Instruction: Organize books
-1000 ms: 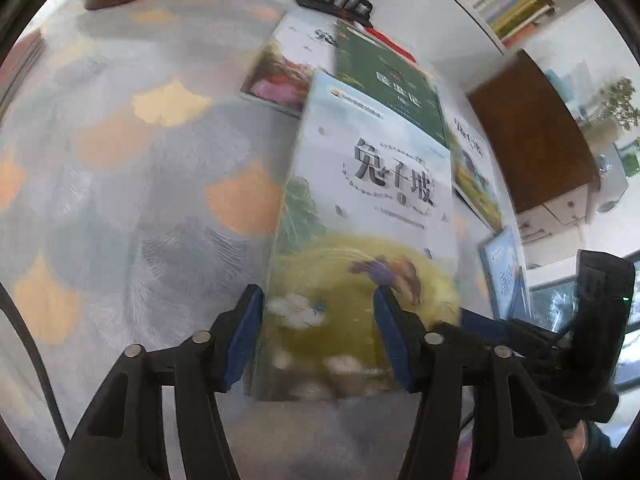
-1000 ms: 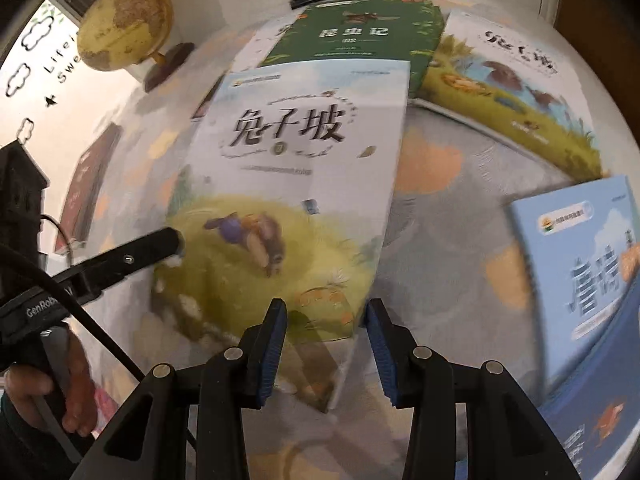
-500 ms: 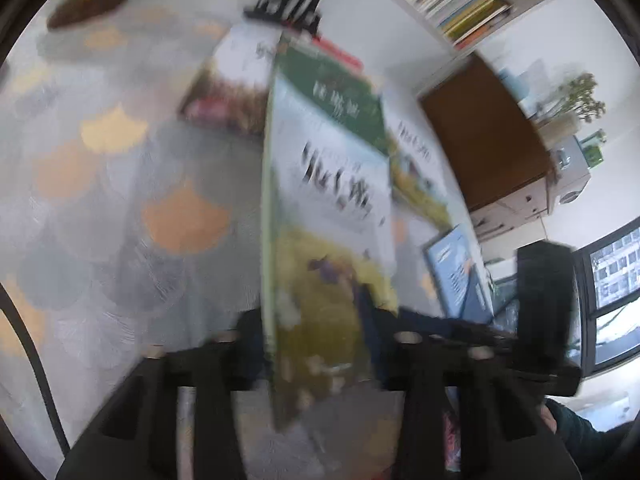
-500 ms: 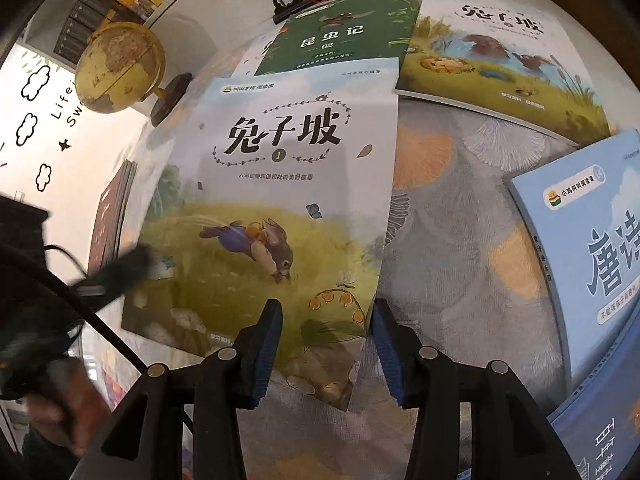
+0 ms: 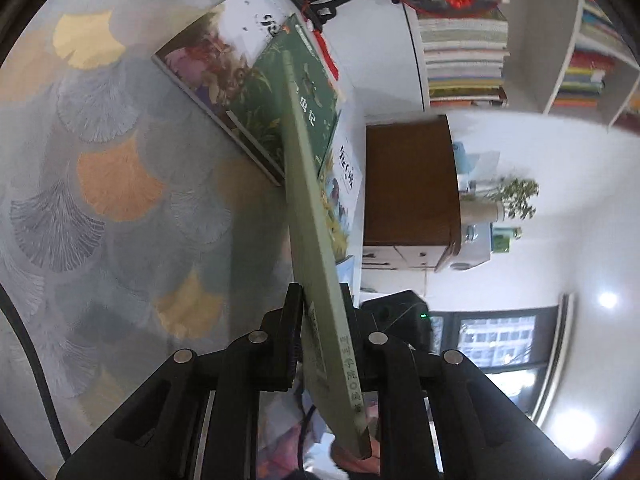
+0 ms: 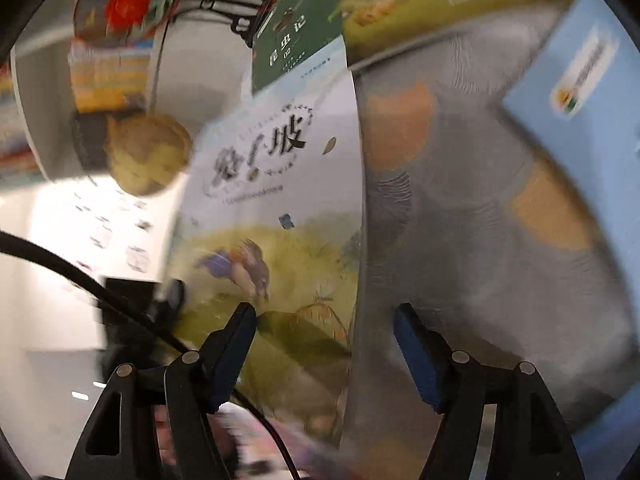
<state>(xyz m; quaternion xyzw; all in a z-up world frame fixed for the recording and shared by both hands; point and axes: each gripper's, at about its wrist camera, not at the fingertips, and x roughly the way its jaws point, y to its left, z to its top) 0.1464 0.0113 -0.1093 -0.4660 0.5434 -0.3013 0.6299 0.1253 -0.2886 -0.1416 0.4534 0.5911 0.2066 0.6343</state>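
Tipped up on edge since a second ago, the stiff, light rabbit book (image 5: pixel 310 208) is pinched at its spine by the left gripper (image 5: pixel 322 344); the right gripper (image 6: pixel 324 344), its jaws opening, straddles the six-o'clock corner.

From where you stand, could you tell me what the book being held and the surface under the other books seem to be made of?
Held book: paper pages under a thin, smooth card cover, judging by its slim edge and printed front. Table covering: probably woven cloth, matte, with a fine thread texture in its fan pattern.
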